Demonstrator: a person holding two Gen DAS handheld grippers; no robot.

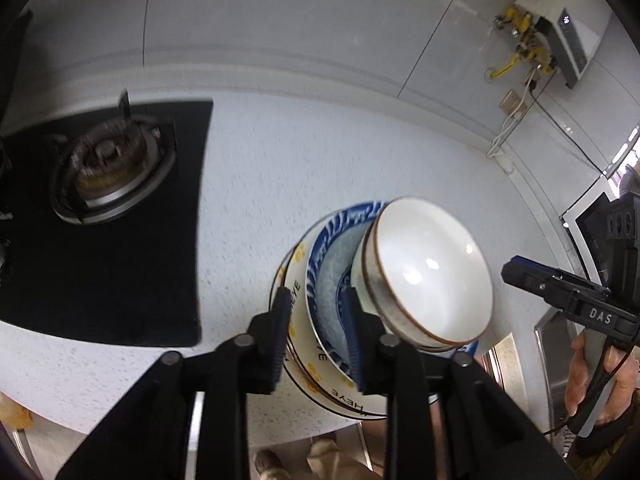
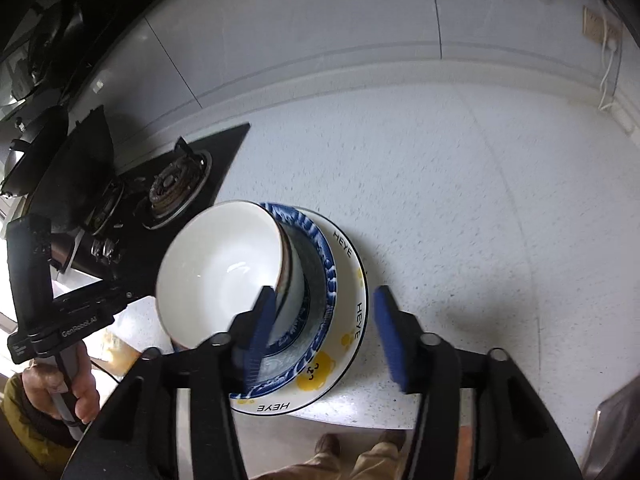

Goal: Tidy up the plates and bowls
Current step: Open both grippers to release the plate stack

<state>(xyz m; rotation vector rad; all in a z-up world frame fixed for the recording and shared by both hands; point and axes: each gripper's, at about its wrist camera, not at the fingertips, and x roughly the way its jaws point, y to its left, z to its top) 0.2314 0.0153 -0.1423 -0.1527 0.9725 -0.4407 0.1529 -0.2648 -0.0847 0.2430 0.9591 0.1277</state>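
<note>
A stack stands near the counter's front edge: a white plate with yellow prints and "HEYE" lettering [image 1: 298, 276] [image 2: 352, 276], a blue patterned plate [image 1: 328, 248] [image 2: 324, 276] on it, and a white bowl with a brown rim [image 1: 428, 272] [image 2: 224, 264] on top. My left gripper [image 1: 316, 336] is open, its fingers straddling the plates' left rims. My right gripper [image 2: 324, 336] is open, its fingers straddling the plates' right rims. Neither grips anything.
A black gas hob [image 1: 108, 216] [image 2: 172, 188] lies left of the stack on the speckled white counter [image 1: 248, 184] [image 2: 460, 184]. A water heater with yellow pipes [image 1: 560, 36] hangs on the tiled wall. A steel sink [image 1: 556, 360] lies to the right.
</note>
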